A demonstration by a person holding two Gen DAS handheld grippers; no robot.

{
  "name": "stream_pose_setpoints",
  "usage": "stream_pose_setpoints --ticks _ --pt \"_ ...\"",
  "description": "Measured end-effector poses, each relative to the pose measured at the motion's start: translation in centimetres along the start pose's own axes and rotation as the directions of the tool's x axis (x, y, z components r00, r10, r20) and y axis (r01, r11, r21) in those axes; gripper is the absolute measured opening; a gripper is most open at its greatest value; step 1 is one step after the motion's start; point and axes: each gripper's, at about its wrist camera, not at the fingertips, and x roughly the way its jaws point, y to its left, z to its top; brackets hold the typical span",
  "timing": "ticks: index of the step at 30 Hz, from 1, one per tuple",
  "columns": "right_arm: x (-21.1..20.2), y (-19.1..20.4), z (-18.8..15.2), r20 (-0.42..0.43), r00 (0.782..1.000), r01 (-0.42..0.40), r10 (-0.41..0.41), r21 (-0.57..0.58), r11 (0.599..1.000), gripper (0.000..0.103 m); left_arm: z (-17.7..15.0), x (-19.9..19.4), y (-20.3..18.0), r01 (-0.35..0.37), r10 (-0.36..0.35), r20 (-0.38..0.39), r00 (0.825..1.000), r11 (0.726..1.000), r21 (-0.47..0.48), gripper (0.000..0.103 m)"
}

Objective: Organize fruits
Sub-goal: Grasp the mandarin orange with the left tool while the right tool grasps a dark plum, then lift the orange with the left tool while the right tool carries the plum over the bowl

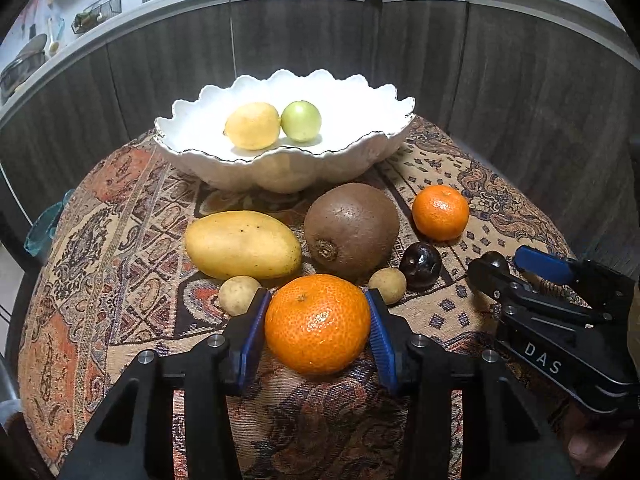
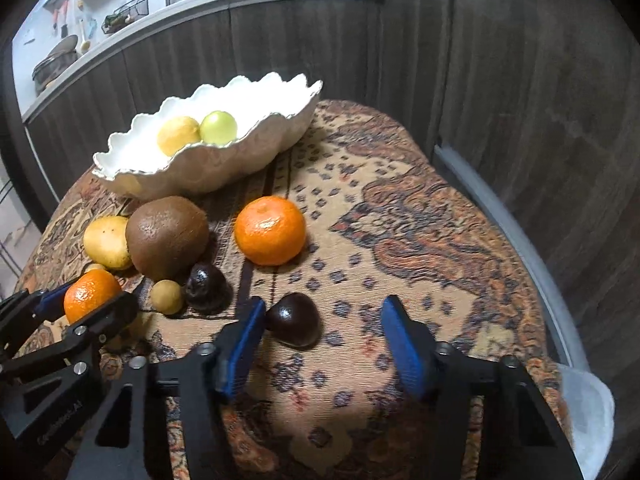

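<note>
Each gripper is built from black angular plastic arms with triangular cut-outs, joined by silver round-headed screws. On the left gripper point(image 1: 318, 322) and the right gripper point(image 2: 323, 336), ribbed blue pads point(image 1: 256, 332) are fitted to the fingers. White lettering "DAS" is printed on the right gripper's body, seen at 3 o'clock in the left wrist view.

Mango point(image 2: 105, 242) half behind kiwi point(image 2: 166, 236)
</note>
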Motion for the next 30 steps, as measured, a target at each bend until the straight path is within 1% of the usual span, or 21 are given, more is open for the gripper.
stream_pose_setpoints --ticks 2,3,4,6,7,8,17,30 --pt "0.2 0.2 0.0 -0.009 1.0 -0.001 0.001 -0.004 1.0 0.053 0.0 0.0 0.1 0.0 0.0 0.001 1.0 1.0 -0.004 0.046" --pt "0.2 0.3 0.0 -0.012 1.0 0.0 0.0 -0.008 1.0 0.05 0.0 0.0 0.1 0.001 -0.001 0.001 1.0 1.0 -0.005 0.046" --pt "0.3 0.4 0.0 -0.018 1.0 -0.001 0.001 -0.012 1.0 0.044 0.0 0.0 0.1 0.001 -0.001 0.001 1.0 1.0 -0.005 0.046" --pt "0.5 0.8 -0.1 -0.028 1.0 -0.003 0.002 -0.023 1.0 0.038 0.0 0.0 0.1 0.001 -0.001 0.001 1.0 1.0 -0.006 0.046" --pt "0.4 0.9 -0.1 -0.024 1.0 -0.001 0.001 -0.027 1.0 0.032 0.0 0.0 0.1 0.0 0.0 0.001 1.0 1.0 -0.005 0.046" --pt "0.3 0.9 -0.1 -0.025 1.0 -0.007 0.006 -0.028 1.0 0.029 0.0 -0.1 0.1 0.001 -0.001 0.001 1.0 1.0 -0.006 0.046" --pt "-0.8 1.5 0.0 0.0 1.0 -0.015 0.015 -0.034 0.999 0.029 0.4 -0.9 0.2 0.003 -0.003 0.019 1.0 1.0 -0.012 0.046" --pt "-3.1 2.3 2.0 0.07 0.997 -0.018 0.021 -0.048 0.999 0.029 2.3 -2.7 1.1 0.009 -0.006 0.079 0.997 1.0 -0.029 0.046"
